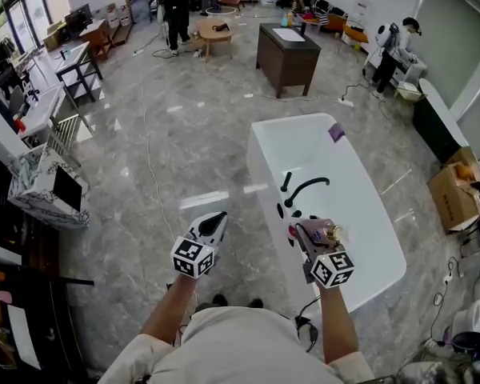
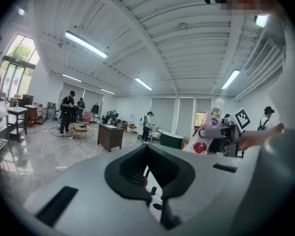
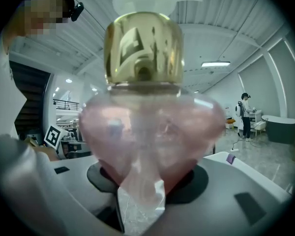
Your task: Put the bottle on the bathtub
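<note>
A pink heart-shaped bottle point(image 3: 147, 127) with a gold collar and a clear pump top fills the right gripper view. My right gripper point(image 1: 320, 229) is shut on its lower body and holds it upright over the near left rim of the white bathtub point(image 1: 304, 138). In the left gripper view the bottle point(image 2: 209, 132) shows at the right, held in the right gripper point(image 2: 227, 134). A black faucet point(image 1: 304, 187) stands on the tub's left rim, just beyond the bottle. My left gripper point(image 1: 217, 218) hangs left of the tub over the floor, jaws together with nothing in them.
A small purple item point(image 1: 337, 132) lies on the tub's far rim. A dark cabinet point(image 1: 288, 54) stands beyond the tub and a cardboard box point(image 1: 454, 192) sits at the right. A patterned box point(image 1: 46, 186) and desks line the left. Cables cross the marble floor. People stand at the back.
</note>
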Demonstrator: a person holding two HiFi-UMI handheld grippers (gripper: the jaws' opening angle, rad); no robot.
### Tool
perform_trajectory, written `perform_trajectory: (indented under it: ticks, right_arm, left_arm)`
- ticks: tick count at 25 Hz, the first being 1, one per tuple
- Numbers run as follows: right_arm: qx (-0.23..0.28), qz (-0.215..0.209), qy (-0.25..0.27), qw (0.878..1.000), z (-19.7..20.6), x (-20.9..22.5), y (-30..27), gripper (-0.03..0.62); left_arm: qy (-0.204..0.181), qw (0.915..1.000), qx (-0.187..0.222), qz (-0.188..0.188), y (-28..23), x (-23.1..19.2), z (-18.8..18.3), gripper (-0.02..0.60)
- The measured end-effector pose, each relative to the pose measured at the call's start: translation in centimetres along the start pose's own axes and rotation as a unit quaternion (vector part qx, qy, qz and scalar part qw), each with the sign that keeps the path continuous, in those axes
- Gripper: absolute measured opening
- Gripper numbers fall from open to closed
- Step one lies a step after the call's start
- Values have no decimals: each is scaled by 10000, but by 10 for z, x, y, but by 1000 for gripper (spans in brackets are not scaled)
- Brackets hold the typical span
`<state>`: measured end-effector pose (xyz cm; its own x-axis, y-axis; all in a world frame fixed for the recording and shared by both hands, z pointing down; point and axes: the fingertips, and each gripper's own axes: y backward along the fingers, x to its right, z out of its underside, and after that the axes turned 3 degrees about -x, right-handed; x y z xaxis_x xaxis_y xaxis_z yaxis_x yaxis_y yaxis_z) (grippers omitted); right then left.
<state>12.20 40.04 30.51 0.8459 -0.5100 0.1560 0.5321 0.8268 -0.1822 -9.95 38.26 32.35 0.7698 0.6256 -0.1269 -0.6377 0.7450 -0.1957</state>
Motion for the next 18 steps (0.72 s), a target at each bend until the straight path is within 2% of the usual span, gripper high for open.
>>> perform_trajectory:
  ticks: [18]
  right_arm:
    - [-121,147,38,9998,12,-33,-35,241]
  left_arm:
    - [4,9999,-65,129,19,-44,10,8]
